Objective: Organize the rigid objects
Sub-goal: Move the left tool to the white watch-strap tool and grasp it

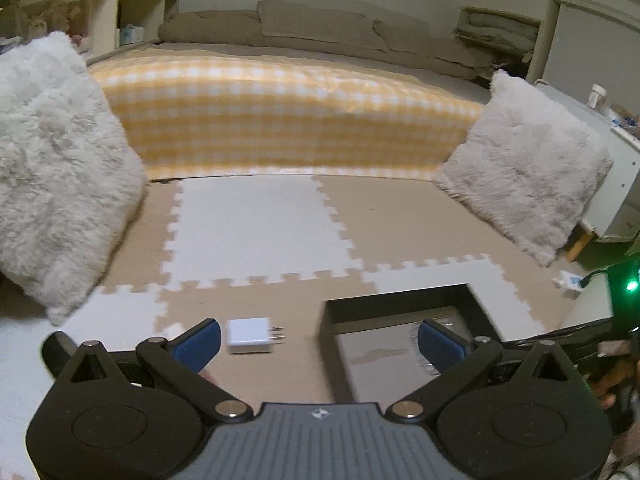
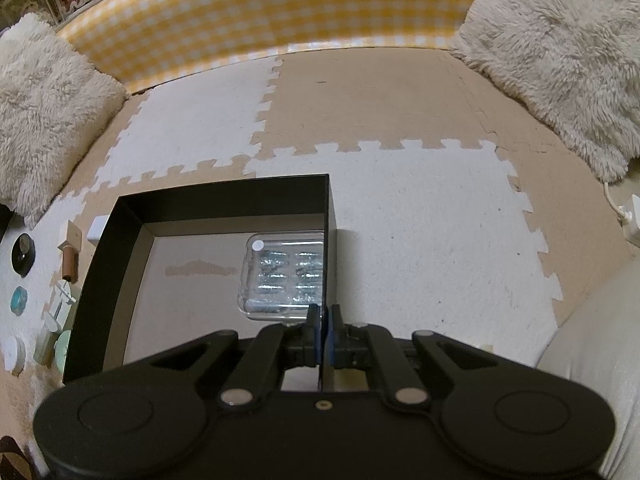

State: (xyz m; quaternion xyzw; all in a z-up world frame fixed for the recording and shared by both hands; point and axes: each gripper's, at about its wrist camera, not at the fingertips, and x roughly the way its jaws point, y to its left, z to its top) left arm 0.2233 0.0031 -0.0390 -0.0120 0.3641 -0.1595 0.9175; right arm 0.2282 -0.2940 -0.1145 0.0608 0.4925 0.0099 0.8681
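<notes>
A black open box (image 2: 224, 190) stands on the foam mat, with a clear plastic case (image 2: 284, 276) lying in its right part. My right gripper (image 2: 323, 320) is shut on the box's right wall, a pad on each side of it. Left of the box lie a white charger (image 2: 98, 230), a brown cylinder (image 2: 70, 264), a black round thing (image 2: 22, 254), a teal disc (image 2: 18, 300) and several other small items. In the left wrist view my left gripper (image 1: 320, 344) hangs open above the mat. The white charger (image 1: 252, 336) lies near its left finger and the box (image 1: 400, 304) under its right finger.
Two fluffy white pillows (image 1: 60, 168) (image 1: 532, 164) lean at either side of a bed with a yellow checked blanket (image 1: 280, 120). A white cabinet (image 1: 612, 184) stands at the right. A white power adapter with a cord (image 2: 630, 216) lies on the mat's right edge.
</notes>
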